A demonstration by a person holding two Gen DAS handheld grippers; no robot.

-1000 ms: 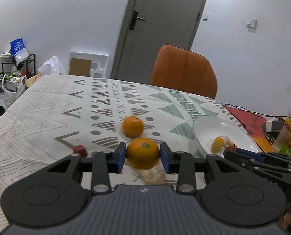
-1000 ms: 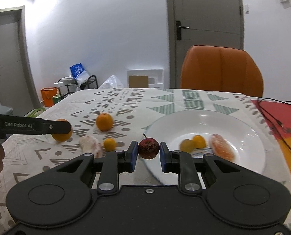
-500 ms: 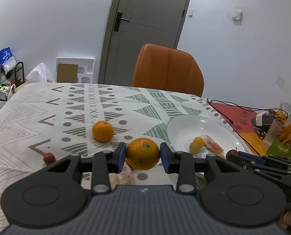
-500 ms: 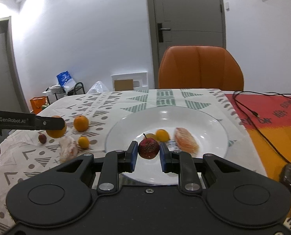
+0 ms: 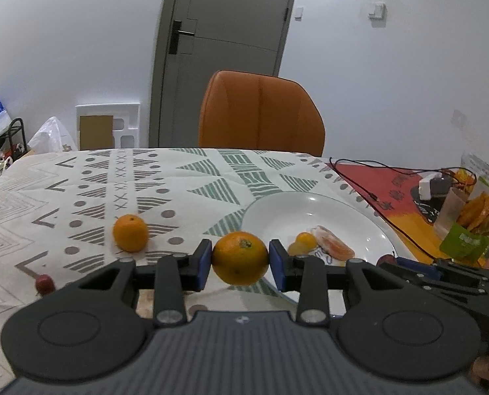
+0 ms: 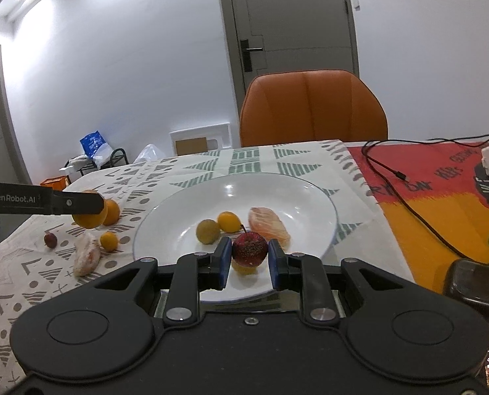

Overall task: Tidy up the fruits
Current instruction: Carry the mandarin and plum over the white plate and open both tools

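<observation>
holding both fruits as you did half a second ago, you have brought each claw further toward the white plate (image 6: 323,197): in the right wrist view the plate now fills the middle of the picture, and the left wrist view has swung so that the plate's near rim sits right behind the left claw's right pad. your left gripper (image 5: 240,260) is clamped on the large orange (image 5: 240,258), its stem dimple turned up and a little toward the far side; the fruit is round, so no long axis shows. your right gripper (image 6: 248,256) is clamped on the small dark red fruit (image 6: 249,249), which hangs over the plate's near part with its thin stem pointing up and slightly left. on the plate lie a yellow-green round fruit (image 6: 208,231), a small orange one (image 6: 228,221) and a peeled citrus piece (image 6: 269,224) whose long axis runs from far left to near right. off the plate, on the patterned tablecloth (image 5: 80,191), you can see a second orange (image 5: 130,232), a small red fruit (image 5: 43,283), another peeled piece (image 6: 87,254) and a small orange fruit (image 6: 108,241). from the right wrist view the left claw's side covers the top of the large orange, and whether that orange is over the cloth or the rim is hard to judge. the red fruit's underside is hidden by the pads.
</observation>
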